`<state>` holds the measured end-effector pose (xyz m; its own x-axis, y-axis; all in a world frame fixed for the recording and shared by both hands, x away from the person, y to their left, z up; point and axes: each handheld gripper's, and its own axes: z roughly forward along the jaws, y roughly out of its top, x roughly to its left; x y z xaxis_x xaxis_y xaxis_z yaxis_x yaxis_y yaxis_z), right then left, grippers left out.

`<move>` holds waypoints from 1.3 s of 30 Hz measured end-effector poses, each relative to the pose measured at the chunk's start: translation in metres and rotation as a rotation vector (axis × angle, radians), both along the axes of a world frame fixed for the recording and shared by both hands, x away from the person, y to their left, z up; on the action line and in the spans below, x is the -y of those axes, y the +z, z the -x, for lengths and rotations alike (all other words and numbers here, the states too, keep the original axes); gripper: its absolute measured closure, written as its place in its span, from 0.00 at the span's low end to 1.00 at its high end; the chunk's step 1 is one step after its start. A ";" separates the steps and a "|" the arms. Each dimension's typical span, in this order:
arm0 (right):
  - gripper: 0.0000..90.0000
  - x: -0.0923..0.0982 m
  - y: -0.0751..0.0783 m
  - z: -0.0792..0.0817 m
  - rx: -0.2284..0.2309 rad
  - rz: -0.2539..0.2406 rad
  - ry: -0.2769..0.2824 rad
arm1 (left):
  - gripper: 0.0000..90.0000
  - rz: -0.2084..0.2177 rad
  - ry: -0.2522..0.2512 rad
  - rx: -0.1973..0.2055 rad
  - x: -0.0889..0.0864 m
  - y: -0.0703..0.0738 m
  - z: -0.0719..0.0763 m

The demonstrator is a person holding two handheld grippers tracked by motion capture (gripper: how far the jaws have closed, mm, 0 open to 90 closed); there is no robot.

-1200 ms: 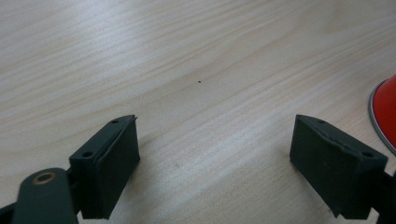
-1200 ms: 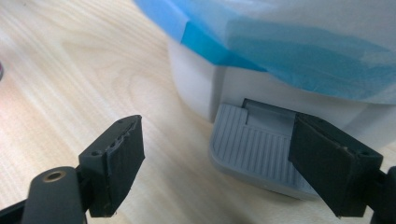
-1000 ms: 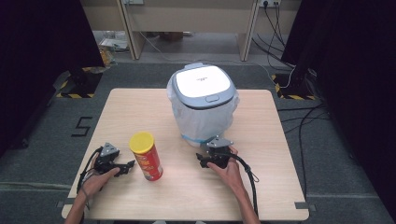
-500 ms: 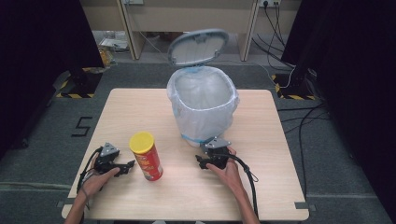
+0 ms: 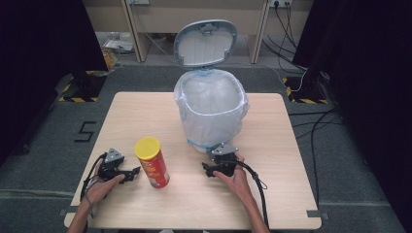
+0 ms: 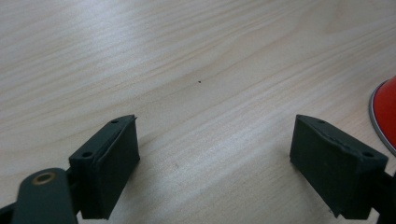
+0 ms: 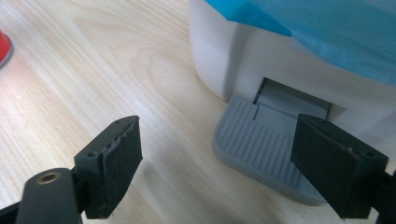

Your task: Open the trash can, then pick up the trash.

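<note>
Pedal (image 7: 266,140) lies beside right gripper (image 7: 215,163), its parted fingers (image 7: 116,158) just opening, empty.

The worktop (image 5: 272,141) is pale matt wood grain, the bin's ribbed pedal (image 7: 261,144) grey matt plastic, its liner (image 5: 211,109) thin glossy film.

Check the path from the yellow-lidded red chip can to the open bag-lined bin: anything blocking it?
Nothing visible blocks it. The yellow-lidded red chip can stands upright on the wooden table, apart from the white pedal bin, whose grey lid is swung up. The left gripper sits beside the can, jaws open and empty.
</note>
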<state>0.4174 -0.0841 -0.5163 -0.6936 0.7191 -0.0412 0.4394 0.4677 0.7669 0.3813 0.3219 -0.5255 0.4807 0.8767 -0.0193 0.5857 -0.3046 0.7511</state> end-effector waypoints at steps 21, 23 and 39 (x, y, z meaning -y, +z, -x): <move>0.18 -0.011 0.001 0.005 0.011 0.051 0.036 | 0.22 -0.020 -0.061 0.028 0.006 0.004 0.009; 0.18 -0.011 0.001 0.005 0.013 0.053 0.036 | 0.22 0.010 -0.072 0.042 0.008 0.008 0.013; 0.18 -0.011 0.001 0.005 0.008 0.054 0.038 | 0.22 0.144 -0.130 0.085 0.023 0.015 0.062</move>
<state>0.4122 -0.0729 -0.5152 -0.7197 0.6890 -0.0854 0.4144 0.5250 0.7434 0.3196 0.2993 -0.5100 0.5944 0.7986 -0.0945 0.4817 -0.2595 0.8370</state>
